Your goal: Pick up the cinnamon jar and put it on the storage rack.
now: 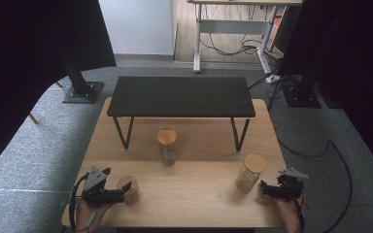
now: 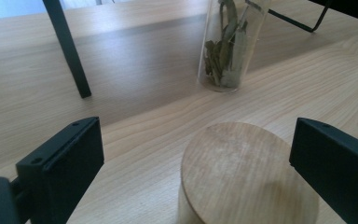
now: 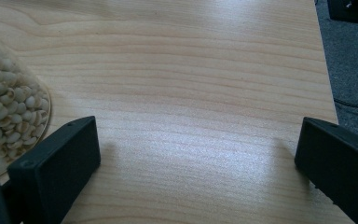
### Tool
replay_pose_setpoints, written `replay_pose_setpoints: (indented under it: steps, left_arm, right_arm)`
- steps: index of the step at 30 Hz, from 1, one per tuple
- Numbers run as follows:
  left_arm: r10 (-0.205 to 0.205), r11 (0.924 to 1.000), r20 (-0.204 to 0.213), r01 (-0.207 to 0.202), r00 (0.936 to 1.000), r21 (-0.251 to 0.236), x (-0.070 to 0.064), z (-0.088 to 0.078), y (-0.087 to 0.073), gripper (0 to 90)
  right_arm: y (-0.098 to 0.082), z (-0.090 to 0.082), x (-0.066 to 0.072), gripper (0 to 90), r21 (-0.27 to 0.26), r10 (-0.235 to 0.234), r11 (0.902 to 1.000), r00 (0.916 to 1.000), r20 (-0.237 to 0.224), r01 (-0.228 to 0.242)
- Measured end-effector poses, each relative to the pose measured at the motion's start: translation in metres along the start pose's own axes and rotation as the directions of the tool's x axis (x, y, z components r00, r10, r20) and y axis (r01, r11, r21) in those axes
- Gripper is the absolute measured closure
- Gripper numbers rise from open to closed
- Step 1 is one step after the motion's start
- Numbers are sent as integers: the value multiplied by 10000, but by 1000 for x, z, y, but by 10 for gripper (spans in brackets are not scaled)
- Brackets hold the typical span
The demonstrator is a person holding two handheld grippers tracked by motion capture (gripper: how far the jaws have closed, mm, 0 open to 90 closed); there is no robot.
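The left claw (image 1: 127, 186) sits at the near left corner of the worktop (image 1: 184, 194), its jaws spread wide and holding nothing. The short wooden-lidded jar (image 1: 128, 189) stands upright right in front of it; in the left gripper view the jar's round wooden lid (image 2: 249, 175) lies between the two jaws, closer to one than the other, with clear gaps on both sides. Any grasp would likely come from this hand, closing across the jar's vertical axis. The right claw (image 1: 263, 189) is also released and empty, resting just beside the jar of pale beans (image 1: 249, 173). A taller jar of dried leaves (image 1: 167, 146) stands mid-worktop, before the black shelf (image 1: 180, 96).
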State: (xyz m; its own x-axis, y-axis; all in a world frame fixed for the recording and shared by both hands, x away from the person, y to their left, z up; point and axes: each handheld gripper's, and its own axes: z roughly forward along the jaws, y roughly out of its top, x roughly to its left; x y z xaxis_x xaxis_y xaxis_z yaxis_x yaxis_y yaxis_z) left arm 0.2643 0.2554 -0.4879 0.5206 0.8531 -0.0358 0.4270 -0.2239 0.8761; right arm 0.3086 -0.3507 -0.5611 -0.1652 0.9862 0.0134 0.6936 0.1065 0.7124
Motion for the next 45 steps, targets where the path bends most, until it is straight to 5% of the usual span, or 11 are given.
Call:
replay_pose_setpoints:
  steps: [24,31,45]
  left_arm:
    - [669,9969,305,-681,9973,385,-16,16,-13,52]
    - [1071,9911,299,-1091,9938,759,-18,19,-16,118]
    - [1095,9858,692,-1173,9916,1200,-16,19,-17,231]
  right_arm:
    - [0,0,0,2,-8,-20,10000,10000,-17,20]
    - [0,0,0,3,-11,-25,10000,10000,-19,25]
    - [-1,-1,0,8,-19,-27,10000,10000,-34,27]
